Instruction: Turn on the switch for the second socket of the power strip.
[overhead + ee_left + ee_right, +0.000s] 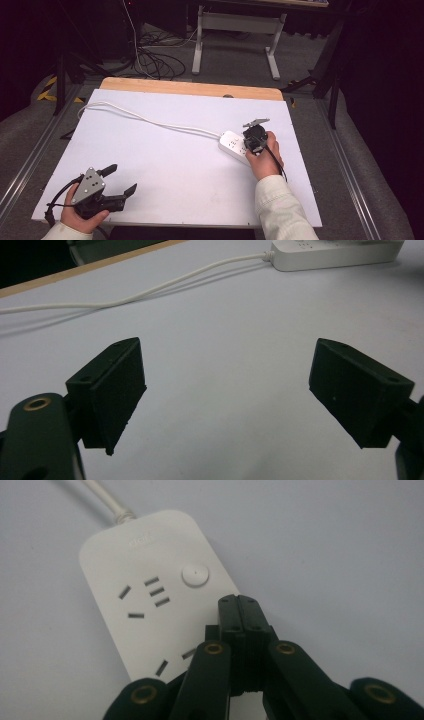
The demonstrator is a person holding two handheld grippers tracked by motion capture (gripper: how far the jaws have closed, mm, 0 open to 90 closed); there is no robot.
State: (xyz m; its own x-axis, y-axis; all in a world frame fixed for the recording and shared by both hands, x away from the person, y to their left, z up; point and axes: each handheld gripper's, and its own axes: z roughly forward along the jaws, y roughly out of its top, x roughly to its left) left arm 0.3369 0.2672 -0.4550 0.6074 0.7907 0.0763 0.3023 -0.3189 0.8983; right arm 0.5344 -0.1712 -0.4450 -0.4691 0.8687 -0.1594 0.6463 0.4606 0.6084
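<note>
The power strip (234, 144) lay near the table's (165, 150) right edge; the right gripper (243, 602), clenched empty, hovered just short of its round button (195, 575), seemingly unpressed; the left gripper (120, 181) waited released by the near-left corner

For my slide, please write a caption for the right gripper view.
Shut right claw poised over a white power strip, just beside its round button.

A white-topped table (165, 165) with a wooden far edge carries a white power strip (233, 145) right of centre, its cord (150, 120) trailing to the upper left.
</note>
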